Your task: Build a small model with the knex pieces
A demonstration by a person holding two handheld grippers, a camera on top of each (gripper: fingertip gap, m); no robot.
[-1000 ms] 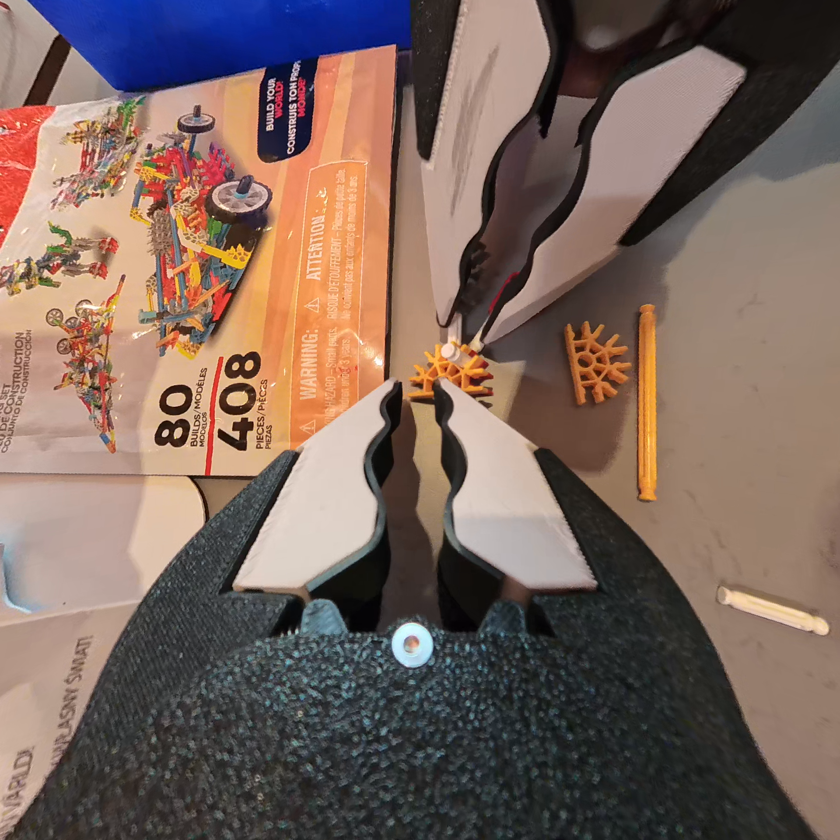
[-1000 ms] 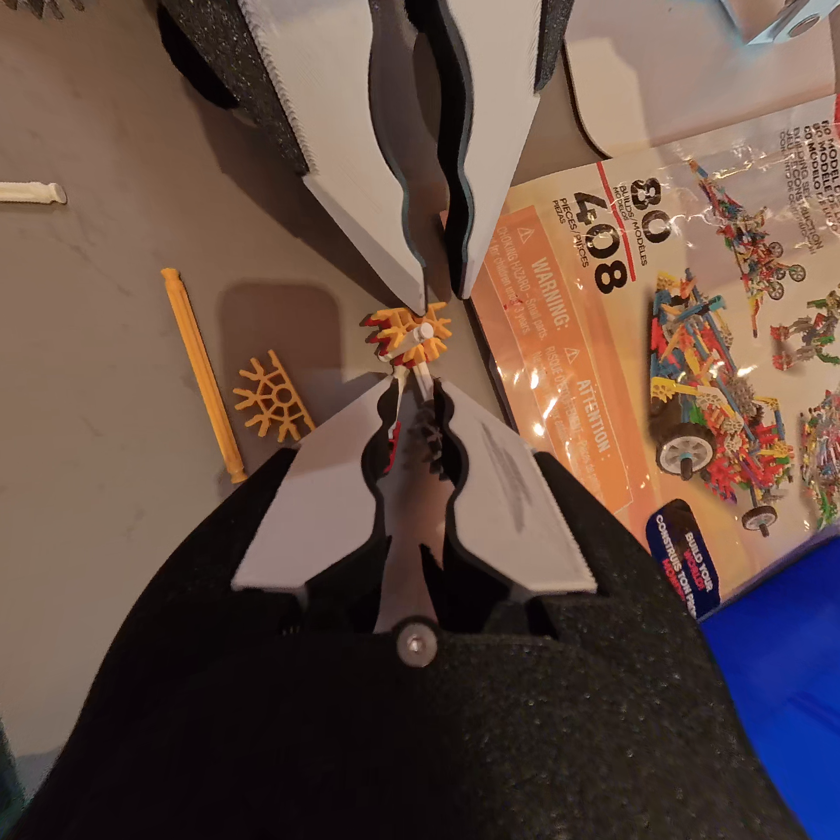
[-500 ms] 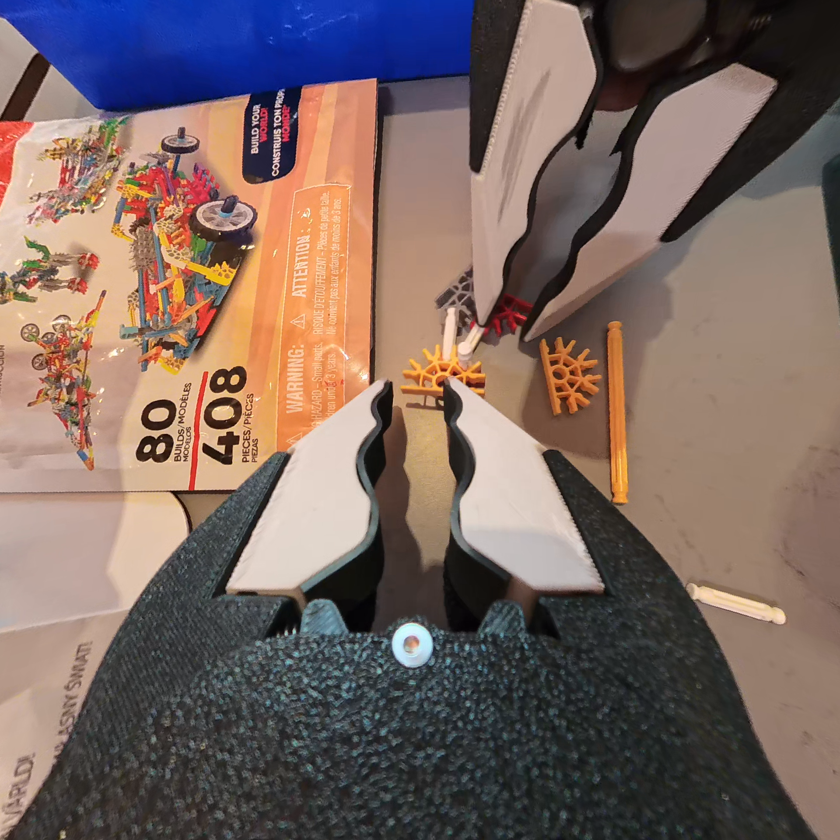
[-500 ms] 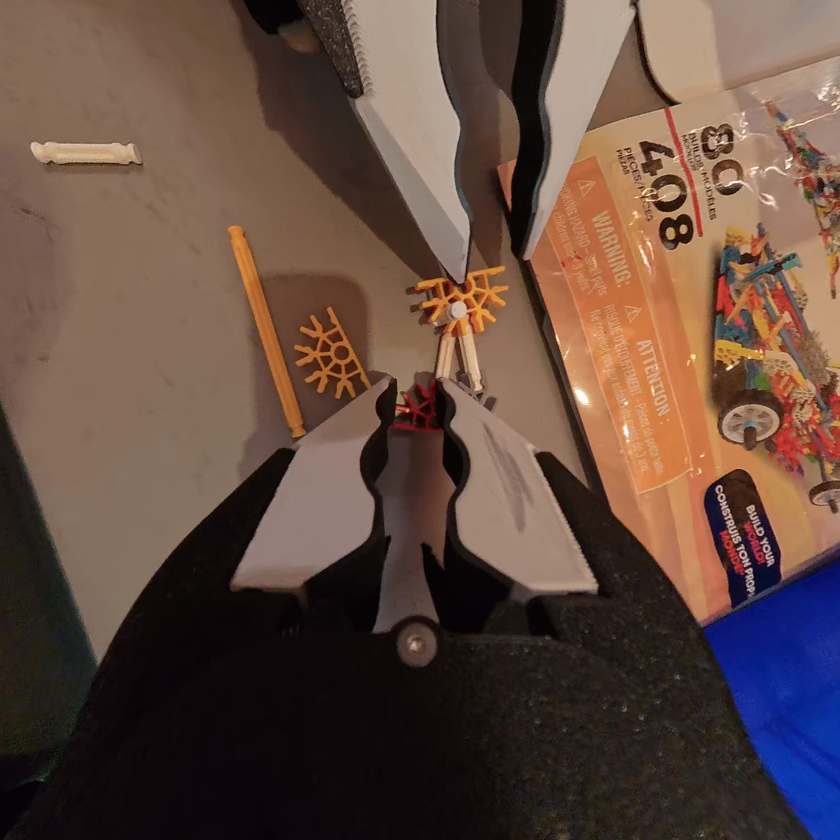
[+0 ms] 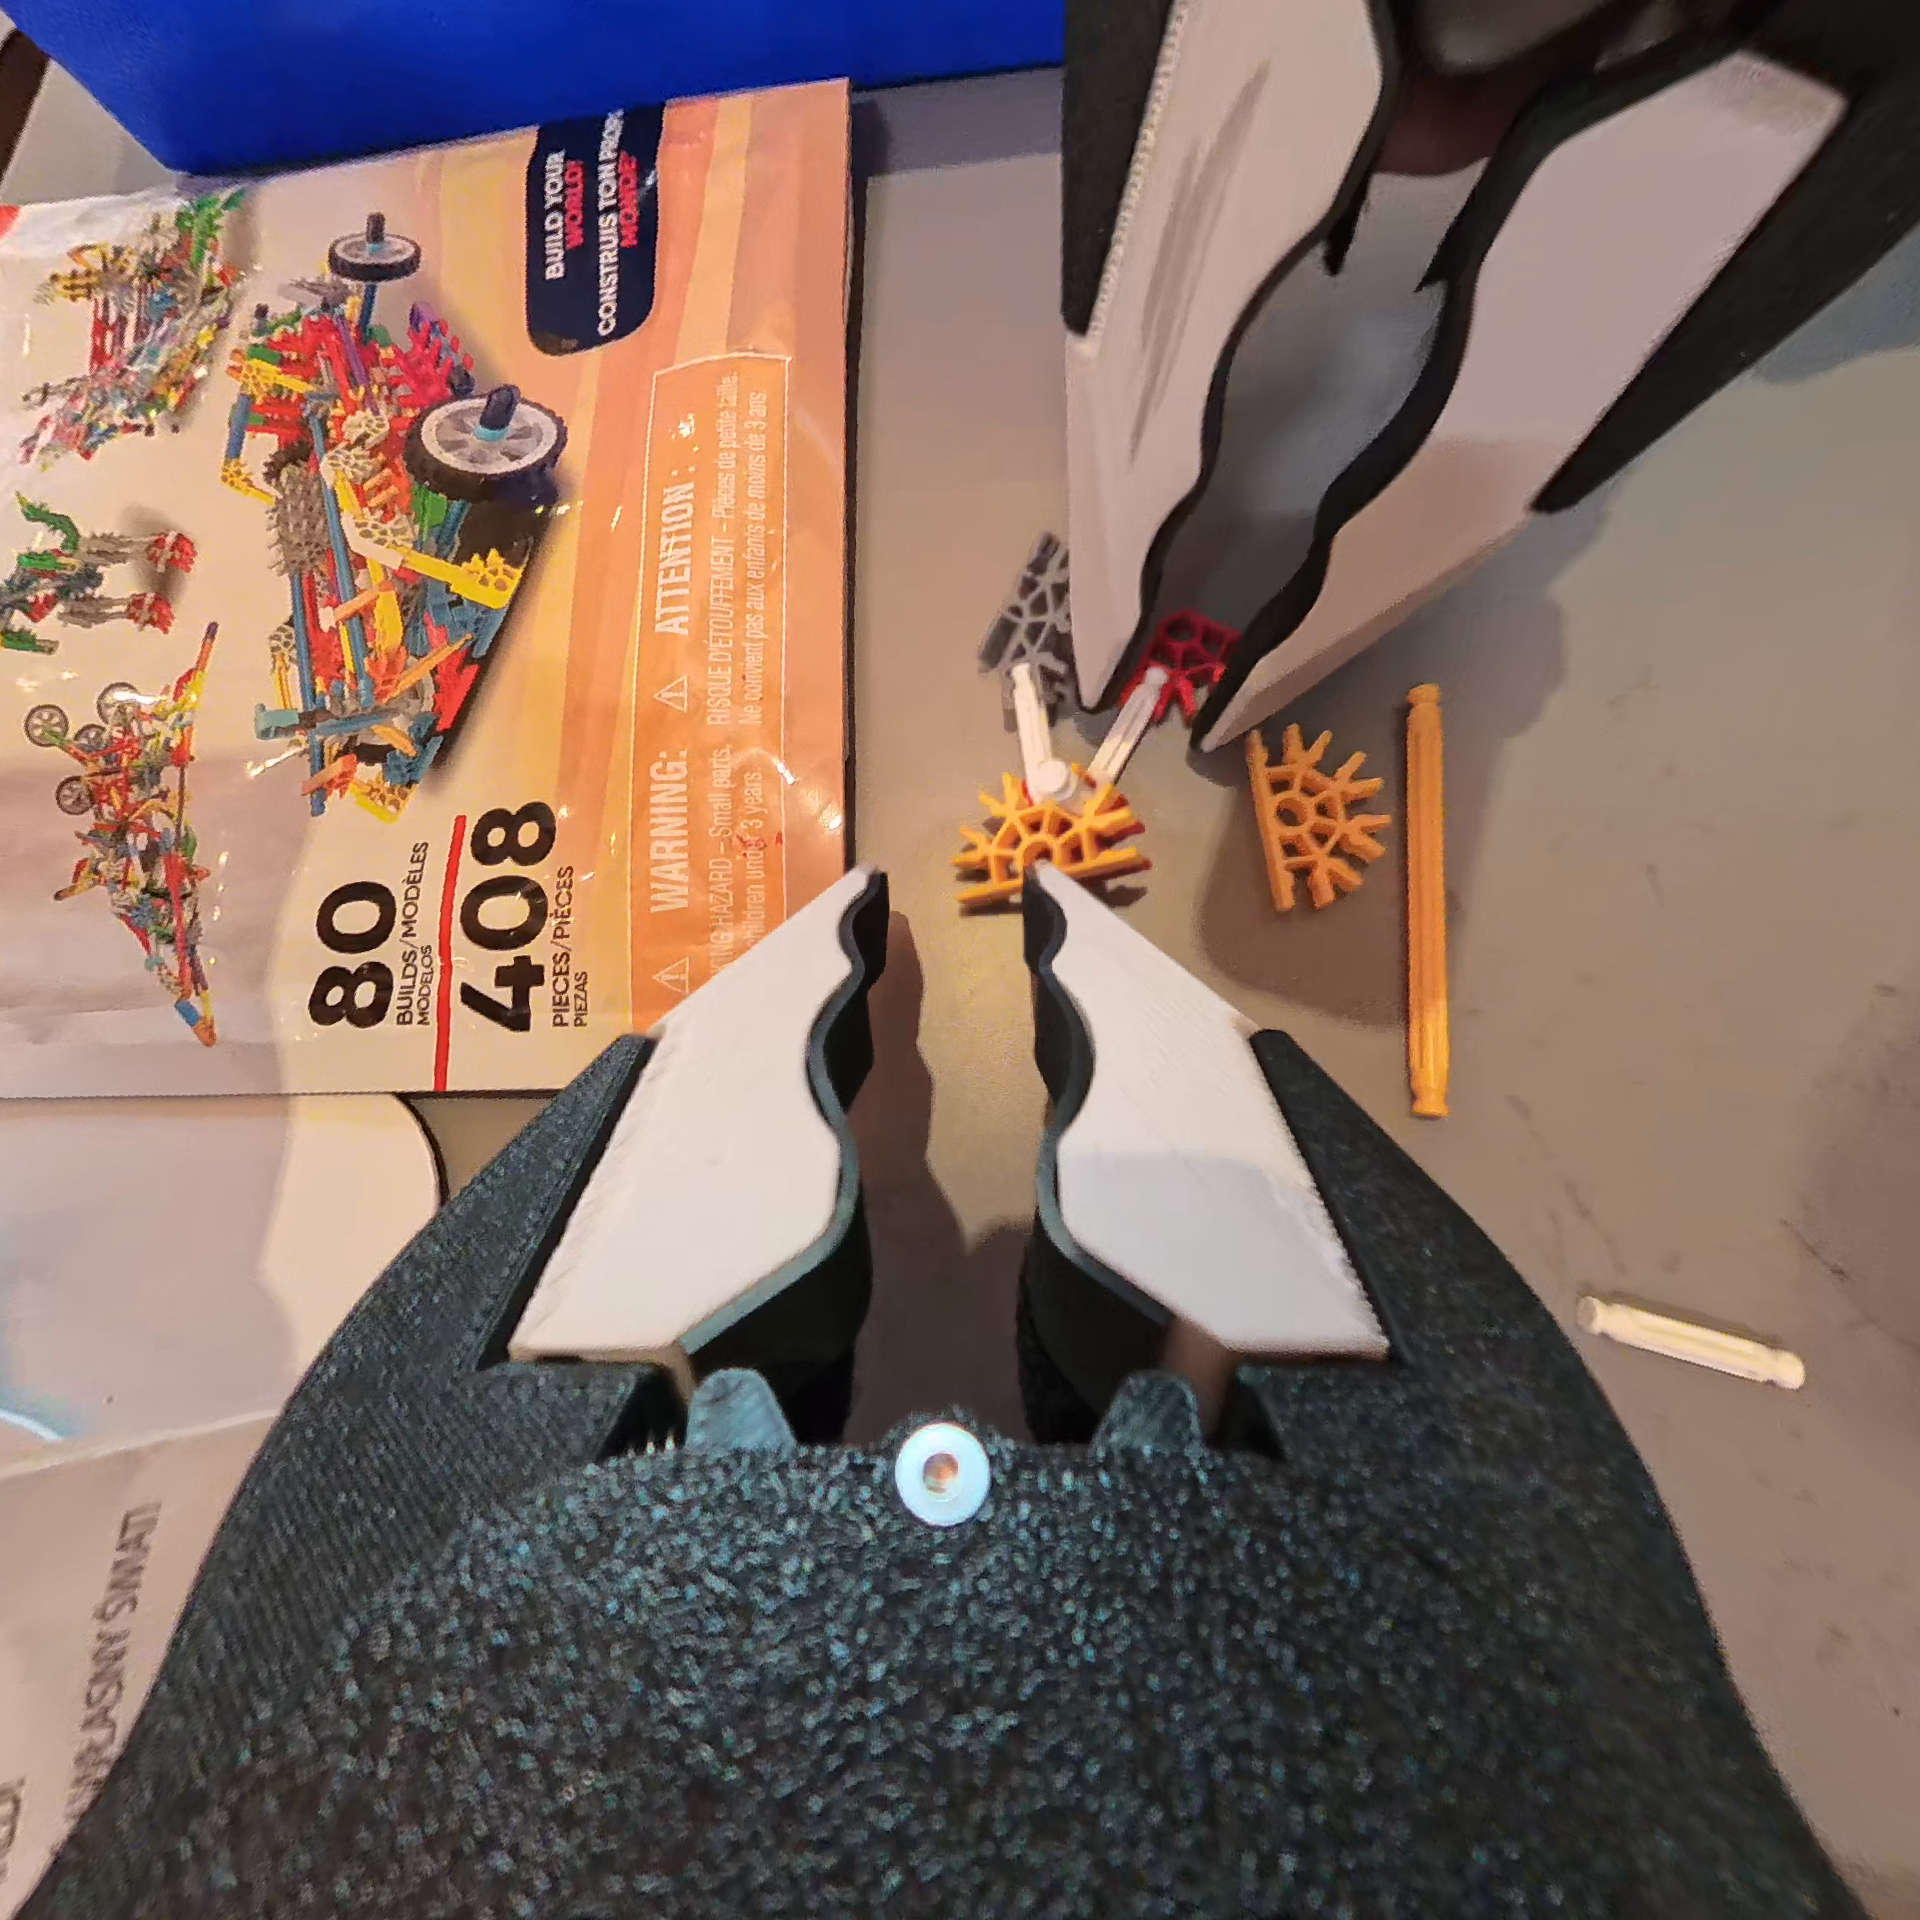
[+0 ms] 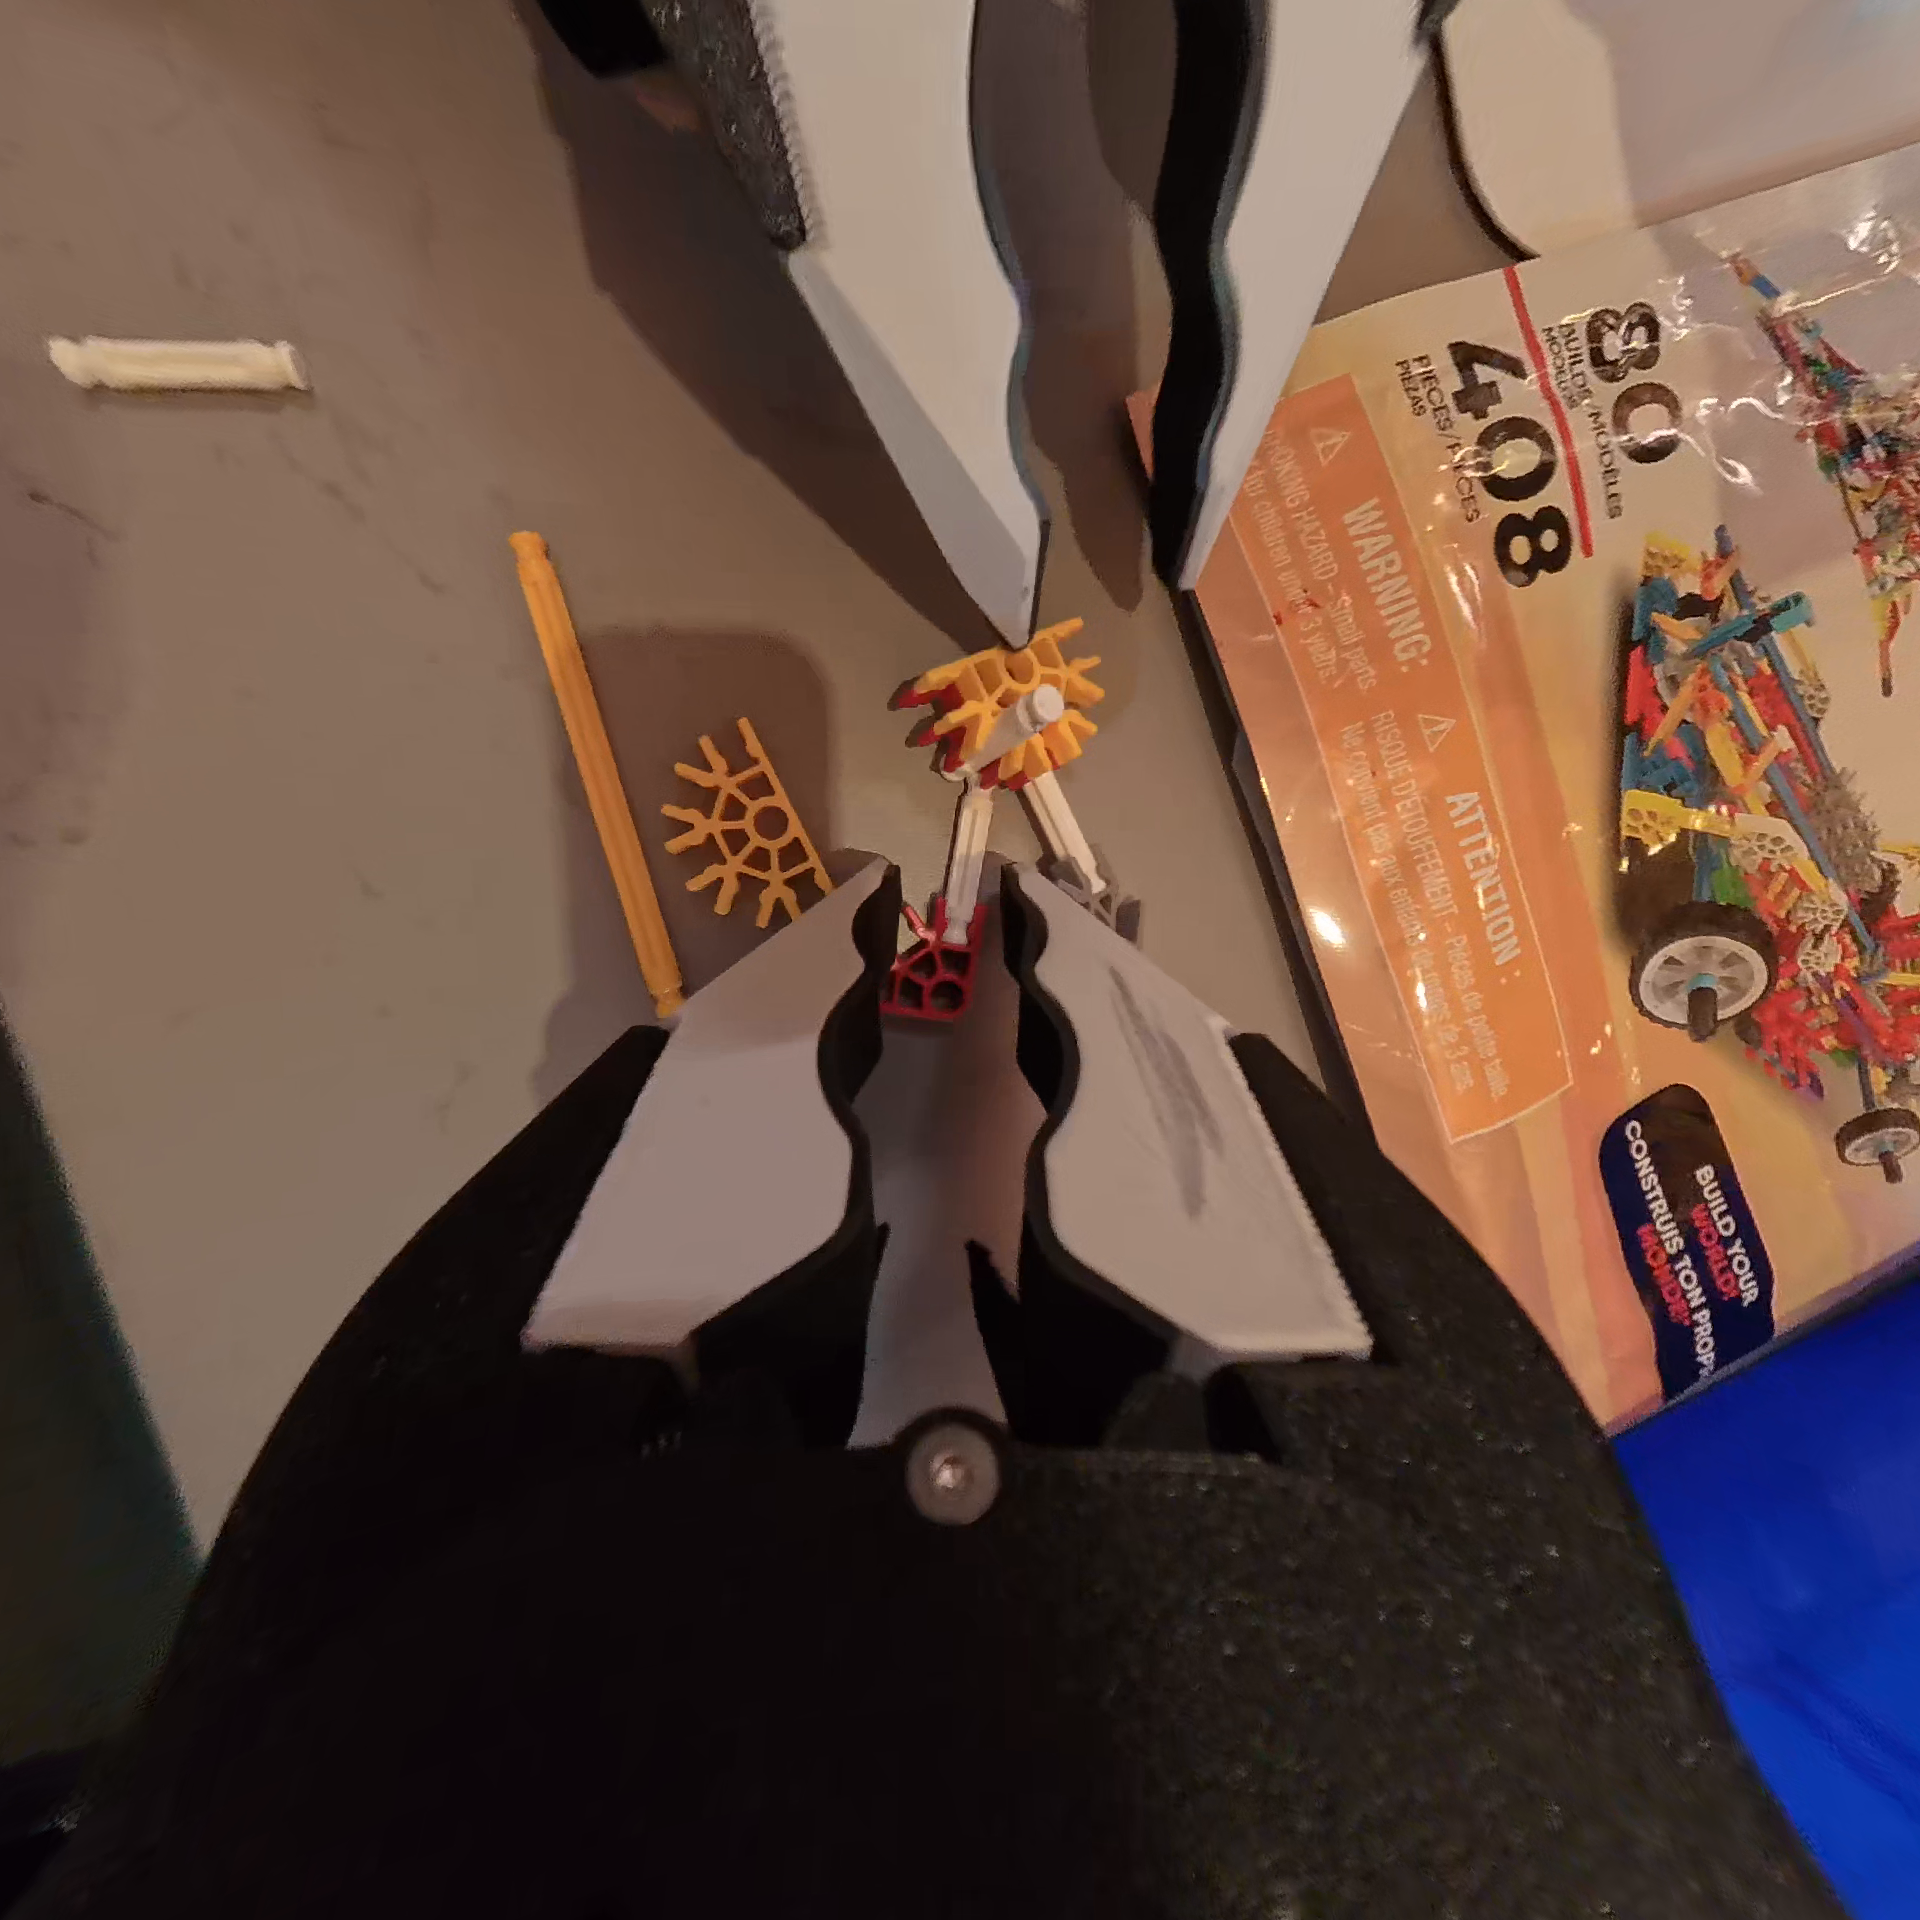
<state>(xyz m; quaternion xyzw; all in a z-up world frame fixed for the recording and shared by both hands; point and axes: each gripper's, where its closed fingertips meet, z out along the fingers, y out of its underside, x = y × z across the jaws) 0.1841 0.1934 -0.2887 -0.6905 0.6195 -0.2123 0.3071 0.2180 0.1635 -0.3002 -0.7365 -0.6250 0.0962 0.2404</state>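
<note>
Two grippers flank small plastic rod-and-connector assembly [image 6: 997,790] on grey table [image 6: 312,623], beside printed booklet [image 6: 1455,727]. L gripper [image 5: 956,883]: part-open, empty, tip by yellow hub. R gripper [image 6: 943,873]: part-open, straddling red connector [image 6: 932,971], no grip evident. Risk: off-centre closing could skid assy or pop white rods.

2 yellow connectors [image 5: 1049,840] | 1 red connector [image 6: 935,961] | 1 grey connector [image 5: 1034,603] | 3 white rods [image 5: 1688,1340] | 1 yellow rod [image 5: 1425,894]
</note>
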